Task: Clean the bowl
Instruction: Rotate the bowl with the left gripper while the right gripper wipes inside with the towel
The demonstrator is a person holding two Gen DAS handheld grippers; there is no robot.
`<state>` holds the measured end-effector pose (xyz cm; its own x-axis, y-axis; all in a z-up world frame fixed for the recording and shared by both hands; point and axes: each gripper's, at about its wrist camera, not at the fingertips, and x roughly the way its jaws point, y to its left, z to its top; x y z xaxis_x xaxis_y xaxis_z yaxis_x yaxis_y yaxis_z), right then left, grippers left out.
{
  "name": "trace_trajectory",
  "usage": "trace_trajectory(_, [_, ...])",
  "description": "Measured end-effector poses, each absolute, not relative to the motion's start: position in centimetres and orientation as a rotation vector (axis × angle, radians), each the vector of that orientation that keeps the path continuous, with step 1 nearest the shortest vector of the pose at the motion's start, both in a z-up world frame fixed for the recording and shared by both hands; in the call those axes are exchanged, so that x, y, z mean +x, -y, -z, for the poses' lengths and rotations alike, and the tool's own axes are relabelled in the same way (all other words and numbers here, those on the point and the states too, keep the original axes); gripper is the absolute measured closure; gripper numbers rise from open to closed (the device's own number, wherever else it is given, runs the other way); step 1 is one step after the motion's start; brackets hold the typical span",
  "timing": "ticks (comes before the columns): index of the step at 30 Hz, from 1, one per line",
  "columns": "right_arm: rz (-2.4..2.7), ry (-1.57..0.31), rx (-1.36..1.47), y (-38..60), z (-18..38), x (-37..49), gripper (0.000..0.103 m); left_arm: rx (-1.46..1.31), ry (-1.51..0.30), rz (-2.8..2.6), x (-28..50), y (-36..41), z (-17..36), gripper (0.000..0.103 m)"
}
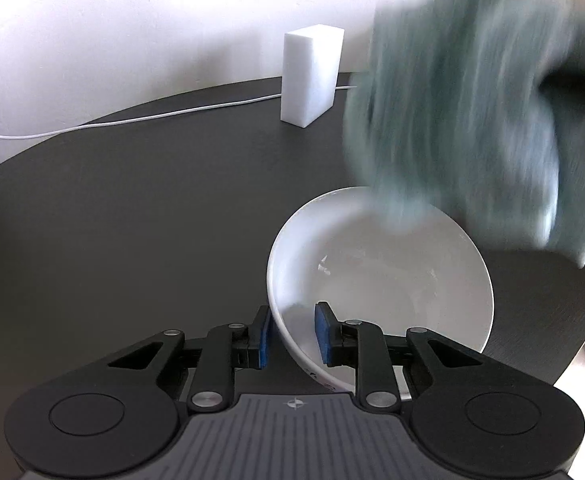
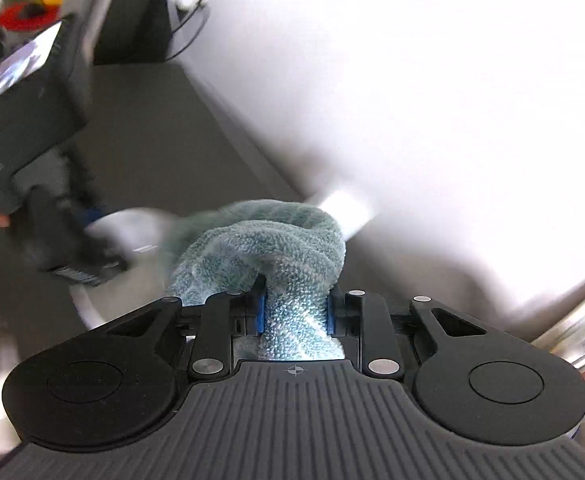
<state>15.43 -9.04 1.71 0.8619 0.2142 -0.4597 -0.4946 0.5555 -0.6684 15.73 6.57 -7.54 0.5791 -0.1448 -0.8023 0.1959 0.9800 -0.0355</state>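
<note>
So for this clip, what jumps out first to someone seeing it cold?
The blurred teal towel sweeping over the far rim of the white bowl, bunched in the right gripper. Next, the left gripper straddling the bowl's near rim, one finger inside, one outside. Behind, a white block stands upright on the dark table.

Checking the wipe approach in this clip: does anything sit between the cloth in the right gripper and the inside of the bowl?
Nothing visible does. The teal cloth, clamped in the right gripper, hangs over the white bowl's far rim with its interior open. The left gripper pinches only the near rim, and the white block stands apart behind.
</note>
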Motion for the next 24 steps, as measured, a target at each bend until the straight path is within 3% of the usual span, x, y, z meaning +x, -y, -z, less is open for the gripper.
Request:
trace_trajectory(5, [-0.522, -0.374, -0.993, 8.4, -2.6, 15.5, 0.076, 0.049, -0.930, 0.206, 15.9, -6.7, 7.7, 0.079])
trace_trajectory(15, [-0.742, -0.585, -0.876, 1.8, 3.9, 21.6, 0.074, 0.013, -0.946, 0.222, 16.3, -6.7, 7.7, 0.080])
trace_trajectory(24, [-0.517, -0.673, -0.711, 4.9, 4.4, 23.8, 0.078, 0.008, -0.933, 0.168, 16.2, -5.5, 7.7, 0.080])
